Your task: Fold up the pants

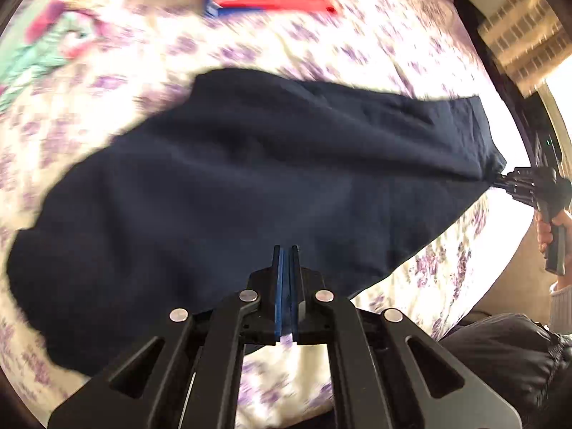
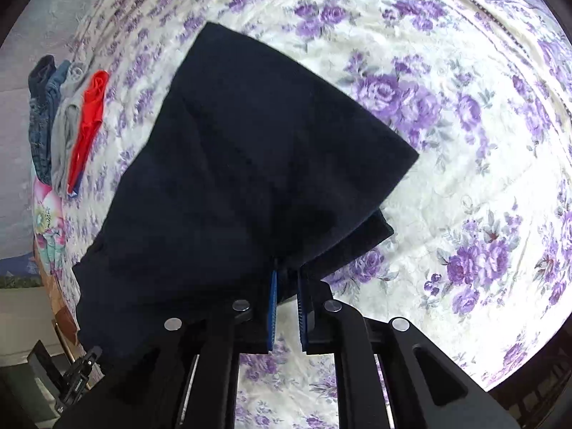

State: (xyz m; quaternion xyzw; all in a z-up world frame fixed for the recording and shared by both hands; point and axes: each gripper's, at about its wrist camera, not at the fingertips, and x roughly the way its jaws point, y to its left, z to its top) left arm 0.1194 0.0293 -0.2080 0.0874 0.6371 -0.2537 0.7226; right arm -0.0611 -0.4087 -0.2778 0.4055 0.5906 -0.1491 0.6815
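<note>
The right claw (image 2: pixel 286 307) grips the dark navy pants (image 2: pixel 250 178) at their near edge, lifted over the floral bed (image 2: pixel 464 143); folded clothes (image 2: pixel 68 125) lie left of the pants.

Left gripper (image 1: pixel 285 250): jaws pressed together, blue pads touching, pinching dark pants (image 1: pixel 250 178) at the near edge. Right gripper (image 2: pixel 286 275): jaws clamped on a bunched pants corner, a narrow gap between pads lower down; also seen from the left wrist view at far right (image 1: pixel 500 178), held by a bare hand (image 1: pixel 547 228) on the grip, light sleeve cuff below.
</note>
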